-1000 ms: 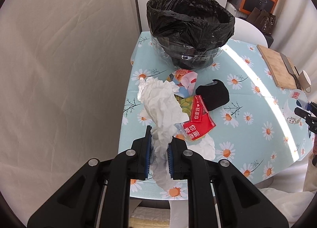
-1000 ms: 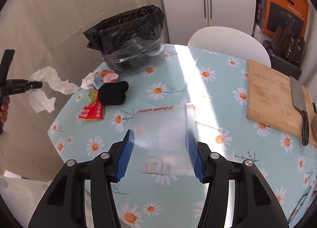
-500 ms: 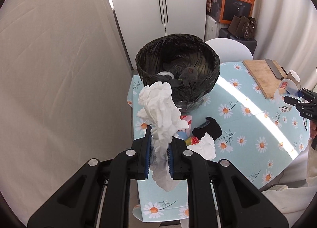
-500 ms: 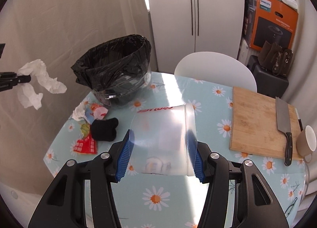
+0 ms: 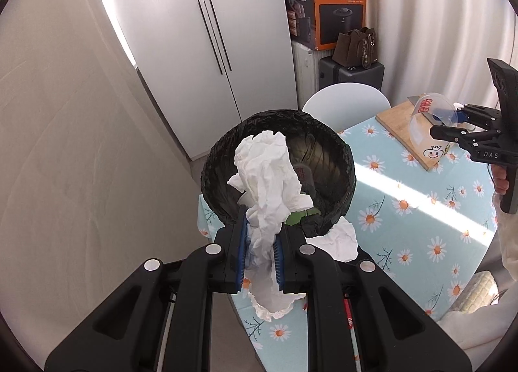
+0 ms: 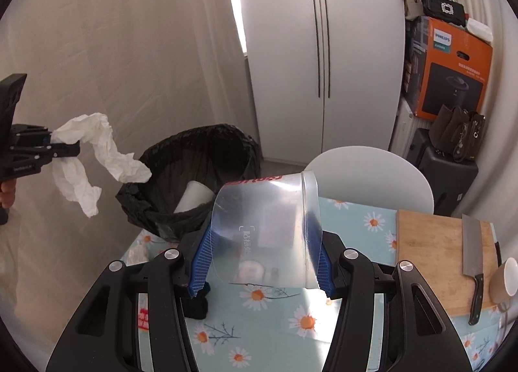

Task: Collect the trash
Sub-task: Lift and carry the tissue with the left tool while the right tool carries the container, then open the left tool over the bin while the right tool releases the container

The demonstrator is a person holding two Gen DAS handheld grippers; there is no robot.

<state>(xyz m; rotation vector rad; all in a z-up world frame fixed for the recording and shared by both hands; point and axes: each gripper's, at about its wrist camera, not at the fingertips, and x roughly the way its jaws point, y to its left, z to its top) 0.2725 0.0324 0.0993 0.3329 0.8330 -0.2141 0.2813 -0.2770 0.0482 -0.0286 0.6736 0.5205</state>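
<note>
Left gripper (image 5: 260, 250) clamps tissue (image 5: 268, 177) at frame centre over bin (image 5: 343, 158); right gripper (image 6: 262, 262) clamps cup (image 6: 265, 229). Neither dropped; scraps remain.

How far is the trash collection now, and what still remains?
Done: a white cup already lies in the bin. In hand: the left gripper holds tissue at the bin's near rim; the right gripper holds a clear cup. Left: another tissue, a black item and a red wrapper on the table.
</note>
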